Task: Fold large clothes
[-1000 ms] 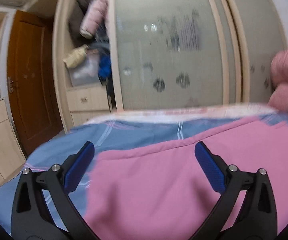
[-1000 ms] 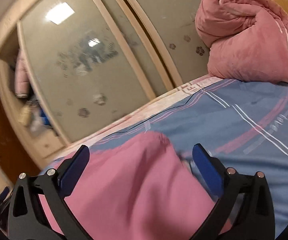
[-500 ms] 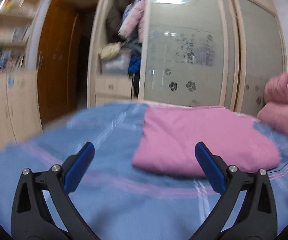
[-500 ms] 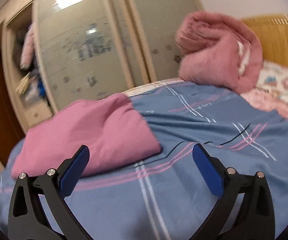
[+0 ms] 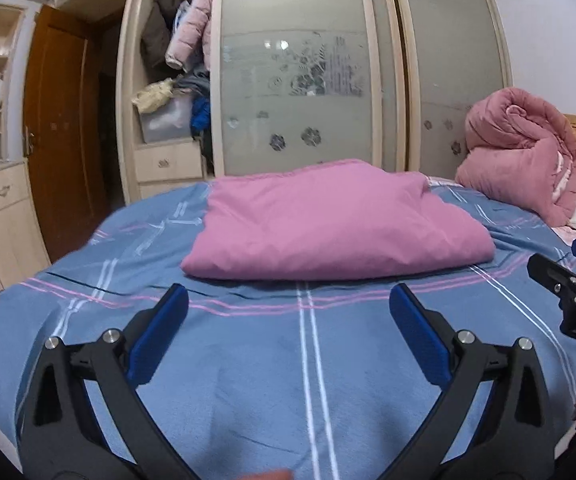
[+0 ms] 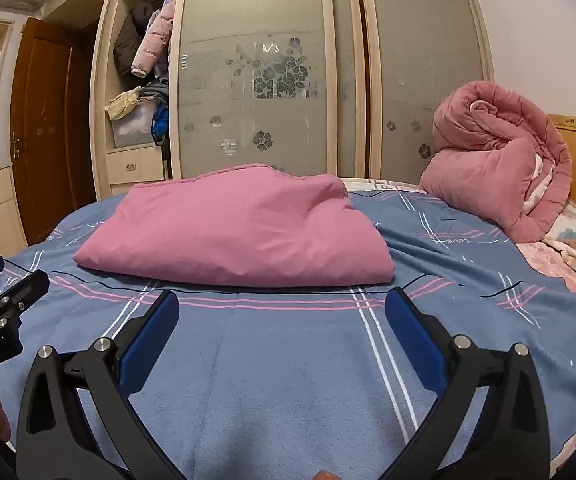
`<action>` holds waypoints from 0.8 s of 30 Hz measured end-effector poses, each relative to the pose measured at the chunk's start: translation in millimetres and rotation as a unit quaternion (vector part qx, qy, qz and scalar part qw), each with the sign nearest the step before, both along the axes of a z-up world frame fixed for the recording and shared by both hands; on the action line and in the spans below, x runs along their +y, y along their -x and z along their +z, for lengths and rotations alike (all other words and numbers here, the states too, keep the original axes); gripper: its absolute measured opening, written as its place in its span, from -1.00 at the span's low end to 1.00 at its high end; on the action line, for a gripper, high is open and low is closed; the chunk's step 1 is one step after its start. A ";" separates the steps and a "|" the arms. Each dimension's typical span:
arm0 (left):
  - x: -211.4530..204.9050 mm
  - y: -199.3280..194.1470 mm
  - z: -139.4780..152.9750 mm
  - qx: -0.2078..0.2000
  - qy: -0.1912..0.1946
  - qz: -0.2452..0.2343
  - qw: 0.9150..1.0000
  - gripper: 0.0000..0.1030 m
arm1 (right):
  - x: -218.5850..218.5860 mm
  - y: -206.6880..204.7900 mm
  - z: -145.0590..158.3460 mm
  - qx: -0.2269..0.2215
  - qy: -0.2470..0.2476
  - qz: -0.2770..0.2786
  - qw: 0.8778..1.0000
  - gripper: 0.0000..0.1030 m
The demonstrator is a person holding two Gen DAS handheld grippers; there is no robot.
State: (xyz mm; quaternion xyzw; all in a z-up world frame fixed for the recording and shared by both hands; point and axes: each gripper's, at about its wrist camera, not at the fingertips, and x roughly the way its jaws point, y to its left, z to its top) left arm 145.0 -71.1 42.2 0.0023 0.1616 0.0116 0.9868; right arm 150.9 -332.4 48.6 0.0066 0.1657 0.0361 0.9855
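Both the left gripper (image 5: 288, 314) and the right gripper (image 6: 282, 320) hover spread apart and empty over the blue bedsheet (image 5: 327, 380), and beyond them the pink garment (image 6: 240, 232) lies folded mid-bed, so tidying needs only light nudges at loose edges.

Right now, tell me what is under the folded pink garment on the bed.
The pink garment lies on the blue striped sheet, which shows all around it. The sheet directly beneath is covered, so anything tucked there cannot be seen. Both tongs are open and clear of it.
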 end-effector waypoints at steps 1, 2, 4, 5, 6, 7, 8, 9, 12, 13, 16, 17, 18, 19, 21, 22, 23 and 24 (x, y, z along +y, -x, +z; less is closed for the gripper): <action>-0.7 -1.4 1.0 0.005 0.001 0.000 1.000 0.96 | 0.7 0.1 0.0 0.004 0.002 0.003 1.000 0.97; -1.2 -3.6 0.9 0.008 0.002 -0.001 1.000 0.96 | 1.0 -0.9 0.3 0.008 0.002 0.004 1.000 0.97; -1.8 -6.6 1.4 0.013 0.004 -0.001 1.000 0.96 | 0.4 -1.2 1.0 0.013 -0.004 0.004 1.000 0.97; -4.1 -6.6 0.7 0.019 0.003 0.003 1.000 0.96 | 1.2 -1.1 1.5 0.014 -0.005 0.003 1.000 0.97; -4.9 -7.7 0.2 0.024 0.004 0.006 1.000 0.96 | 1.4 -1.6 1.6 0.015 -0.002 0.002 1.000 0.97; -5.3 -9.2 -0.8 0.029 0.005 0.007 1.000 0.96 | 2.8 -1.6 1.6 0.016 0.000 0.002 1.000 0.97; -5.7 -9.6 -1.5 0.033 0.006 0.005 0.999 0.96 | 4.4 -1.5 1.8 0.017 0.001 0.003 1.000 0.97; -6.3 -10.3 -2.7 0.037 0.006 0.003 0.999 0.96 | 4.7 -1.7 1.7 0.017 0.000 0.003 1.000 0.97; -7.5 -11.4 -5.0 0.042 0.007 0.000 0.999 0.96 | 5.8 -3.3 1.9 0.019 -0.001 0.005 1.000 0.97; -7.7 -11.4 -5.3 0.043 0.008 -0.002 0.999 0.96 | 6.5 -3.5 1.6 0.020 -0.001 0.006 1.000 0.97; -7.8 -11.5 -6.3 0.045 0.014 -0.009 0.999 0.96 | 7.5 -3.1 1.4 0.019 -0.001 0.007 1.000 0.97; -8.0 -11.5 -6.3 0.046 0.014 -0.010 0.999 0.96 | 8.1 -3.3 1.4 0.019 -0.001 0.008 1.000 0.97; -8.2 -11.5 -6.3 0.046 0.013 -0.011 0.999 0.96 | 8.3 -3.2 0.4 0.020 -0.001 0.008 1.000 0.97; -8.6 -11.4 -6.2 0.045 0.013 -0.012 0.999 0.96 | 8.3 -3.2 0.0 0.022 0.000 0.008 1.000 0.97; -8.8 -11.9 -6.2 0.046 0.011 -0.012 0.999 0.96 | 8.8 -3.8 -1.1 0.025 -0.001 0.009 1.000 0.97; -8.7 -11.9 -6.3 0.047 0.011 -0.013 0.999 0.96 | 9.0 -4.1 -1.6 0.026 -0.002 0.009 1.000 0.97; -8.7 -11.7 -6.2 0.046 0.012 -0.013 0.999 0.96 | 9.2 -4.5 -1.9 0.027 -0.002 0.010 1.000 0.97; -9.0 -11.8 -6.4 0.046 0.010 -0.013 0.999 0.96 | 9.6 -4.6 -2.3 0.028 -0.003 0.010 1.000 0.97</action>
